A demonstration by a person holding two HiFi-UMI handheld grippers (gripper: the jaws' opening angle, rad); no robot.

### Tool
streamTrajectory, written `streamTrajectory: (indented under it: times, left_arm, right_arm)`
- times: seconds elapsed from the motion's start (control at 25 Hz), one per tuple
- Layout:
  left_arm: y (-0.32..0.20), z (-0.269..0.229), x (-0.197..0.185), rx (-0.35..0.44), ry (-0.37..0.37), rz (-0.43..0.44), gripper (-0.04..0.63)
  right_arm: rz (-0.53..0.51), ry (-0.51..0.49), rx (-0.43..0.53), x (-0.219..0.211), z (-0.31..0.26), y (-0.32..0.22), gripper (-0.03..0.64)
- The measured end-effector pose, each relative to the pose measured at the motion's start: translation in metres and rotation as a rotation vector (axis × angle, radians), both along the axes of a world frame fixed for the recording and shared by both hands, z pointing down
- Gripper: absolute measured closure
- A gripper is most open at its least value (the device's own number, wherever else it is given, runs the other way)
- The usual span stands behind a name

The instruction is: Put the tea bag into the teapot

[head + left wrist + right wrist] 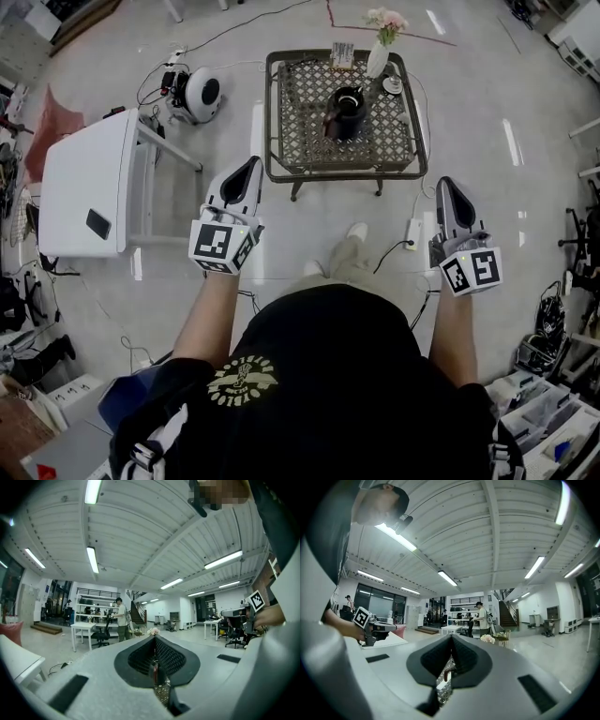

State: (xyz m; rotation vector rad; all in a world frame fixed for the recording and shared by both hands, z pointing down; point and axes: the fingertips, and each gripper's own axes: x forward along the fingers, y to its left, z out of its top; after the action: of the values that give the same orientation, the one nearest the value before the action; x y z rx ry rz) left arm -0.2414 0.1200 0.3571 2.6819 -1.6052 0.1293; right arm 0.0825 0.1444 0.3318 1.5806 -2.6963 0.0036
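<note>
On mesh table (300, 131) ahead, teapot (347, 111) small, dark; contents impossible to tell.

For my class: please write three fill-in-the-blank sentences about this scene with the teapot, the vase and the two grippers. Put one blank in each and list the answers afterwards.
1. The dark teapot stands on the lattice table beside a white vase of ___ flowers.
2. The left gripper and the right gripper both have their jaws ___, with nothing between them.
3. In the head view, the white table stands to the ___ of the lattice table.
Missing words: pink; shut; left.
</note>
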Motion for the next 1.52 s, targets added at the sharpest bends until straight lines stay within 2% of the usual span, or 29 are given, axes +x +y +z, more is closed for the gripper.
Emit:
streamTrajectory:
  times: [0.68, 1.16, 1.52]
  left_arm:
    - [-0.025, 0.026, 0.015, -0.052, -0.001, 0.021, 0.598]
    - [-0.063, 0.037, 0.027, -0.08, -0.018, 0.021, 0.598]
    - [-0.109, 0.04, 0.051, -0.099, -0.018, 0.031, 0.598]
  right_arm:
    - [0.017, 0.016, -0.046, 0.012, 0.019, -0.012, 0.611]
    - [0.009, 0.009, -0.054, 0.021, 0.026, -0.052, 0.611]
    - [0.004, 0.036, -0.067, 0.036, 0.027, -0.098, 0.611]
